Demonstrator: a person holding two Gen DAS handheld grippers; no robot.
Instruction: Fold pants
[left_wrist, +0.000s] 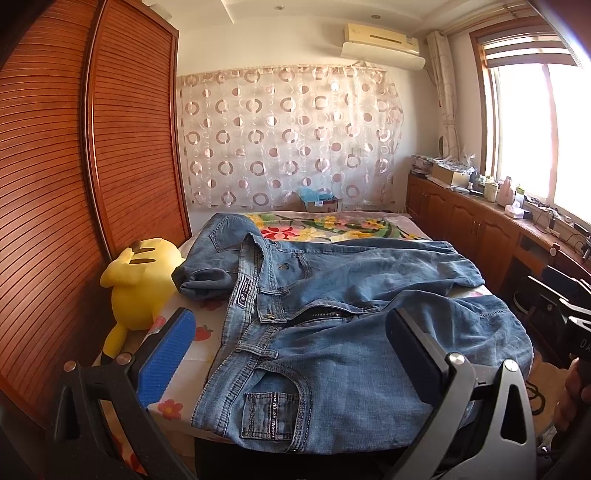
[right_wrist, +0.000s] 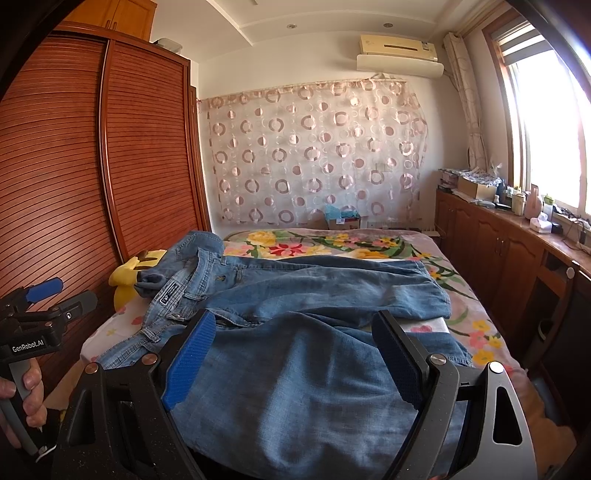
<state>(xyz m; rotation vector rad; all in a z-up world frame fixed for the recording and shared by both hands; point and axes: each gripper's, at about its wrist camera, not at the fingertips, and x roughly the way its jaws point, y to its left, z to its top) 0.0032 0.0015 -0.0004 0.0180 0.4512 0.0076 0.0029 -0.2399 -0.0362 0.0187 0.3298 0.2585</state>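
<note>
Blue denim pants (left_wrist: 332, 332) lie spread on the bed, waistband to the left with the fly open, legs running to the right. One part of them is bunched up at the far left (left_wrist: 207, 273). My left gripper (left_wrist: 291, 350) hovers open over the waistband and pocket area, with nothing between its blue pads (left_wrist: 166, 354). My right gripper (right_wrist: 295, 362) hovers open over the near leg of the pants (right_wrist: 314, 369). In the right wrist view the left gripper (right_wrist: 62, 295) shows at the left edge, held by a hand (right_wrist: 29, 391).
A yellow plush toy (left_wrist: 136, 280) sits at the bed's left edge against the slatted wardrobe (left_wrist: 74, 184). The floral bedspread (right_wrist: 332, 243) stretches behind the pants. A cardboard box (right_wrist: 343, 221) stands at the far end. Wooden cabinets (right_wrist: 498, 251) with clutter line the right wall.
</note>
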